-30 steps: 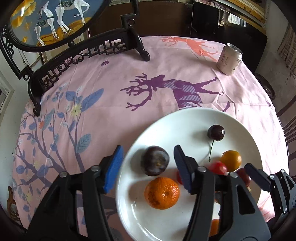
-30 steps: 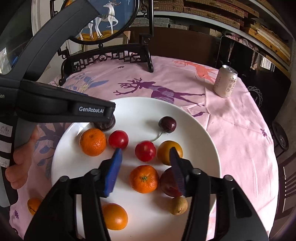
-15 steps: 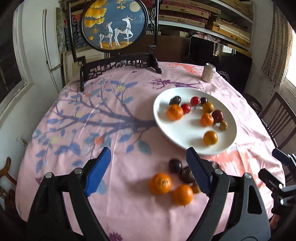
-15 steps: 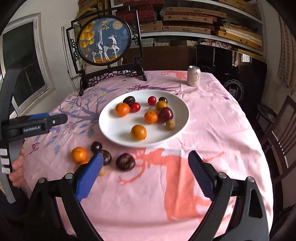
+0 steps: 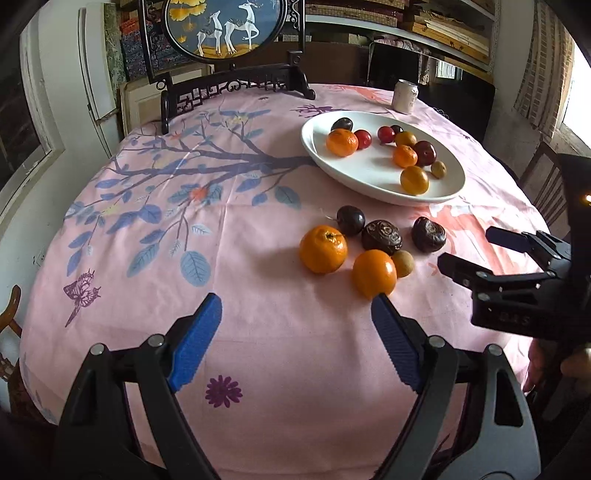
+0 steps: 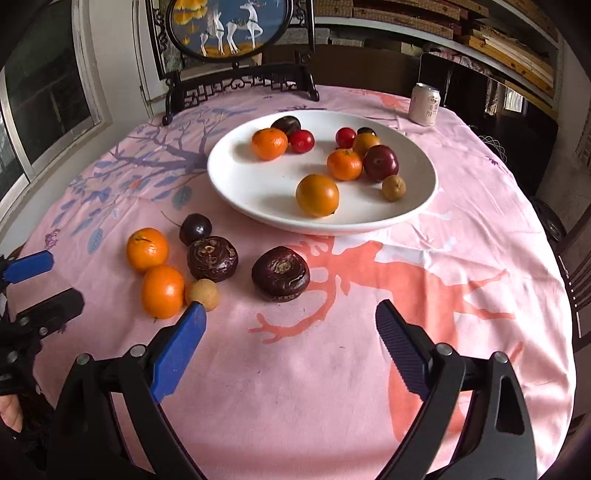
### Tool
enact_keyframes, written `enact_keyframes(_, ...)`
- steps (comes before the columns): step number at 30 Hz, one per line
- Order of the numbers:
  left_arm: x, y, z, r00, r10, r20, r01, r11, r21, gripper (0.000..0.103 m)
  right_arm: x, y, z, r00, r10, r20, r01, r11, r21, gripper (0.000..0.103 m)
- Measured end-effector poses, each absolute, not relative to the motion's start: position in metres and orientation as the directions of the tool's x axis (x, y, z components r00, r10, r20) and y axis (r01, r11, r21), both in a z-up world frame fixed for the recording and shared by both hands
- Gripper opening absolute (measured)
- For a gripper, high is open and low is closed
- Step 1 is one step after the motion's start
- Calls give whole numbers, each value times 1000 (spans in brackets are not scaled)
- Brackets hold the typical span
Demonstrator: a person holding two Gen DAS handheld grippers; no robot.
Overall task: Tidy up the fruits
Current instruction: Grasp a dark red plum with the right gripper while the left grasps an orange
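A white plate (image 5: 369,173) (image 6: 258,181) on the pink cloth holds several fruits: tangerines, red tomatoes and dark plums. In front of it, loose on the cloth, lie a tangerine (image 5: 323,249) (image 6: 147,250), an orange (image 5: 374,273) (image 6: 162,290), a dark cherry (image 5: 351,220), two dark wrinkled fruits (image 5: 381,236) (image 6: 280,273) and a small tan fruit (image 6: 202,293). My left gripper (image 5: 295,301) hangs open and empty just short of the orange. The right gripper (image 6: 291,307) is open and empty, near the right-hand wrinkled fruit.
A drink can (image 5: 405,96) (image 6: 424,104) stands at the far right of the table. A round deer screen on a black carved stand (image 5: 229,29) occupies the back edge. Chairs sit off the right side. Each gripper appears at the edge of the other's view.
Both grippers have drawn back from over the plate toward the table's near edge and opened wide. The fruit that lay between their jaws stays in the plate.
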State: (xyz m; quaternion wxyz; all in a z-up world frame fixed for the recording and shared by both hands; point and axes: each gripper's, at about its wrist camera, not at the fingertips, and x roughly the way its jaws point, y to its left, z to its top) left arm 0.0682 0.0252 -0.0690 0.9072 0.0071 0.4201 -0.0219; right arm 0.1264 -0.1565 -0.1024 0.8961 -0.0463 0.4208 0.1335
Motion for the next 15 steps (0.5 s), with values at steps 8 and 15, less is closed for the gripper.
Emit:
enact_keyframes(8, 78, 34, -79, 617, -23, -787, 18, 1000, -15, 85, 155, -140, -121, 562, 196, -804, -339, 941, -7, 40)
enact_keyframes(15, 83, 10, -84, 588, -60, -807, 82, 997, -15, 85, 124, -145, -98, 588, 224, -777, -363, 932, -6, 39)
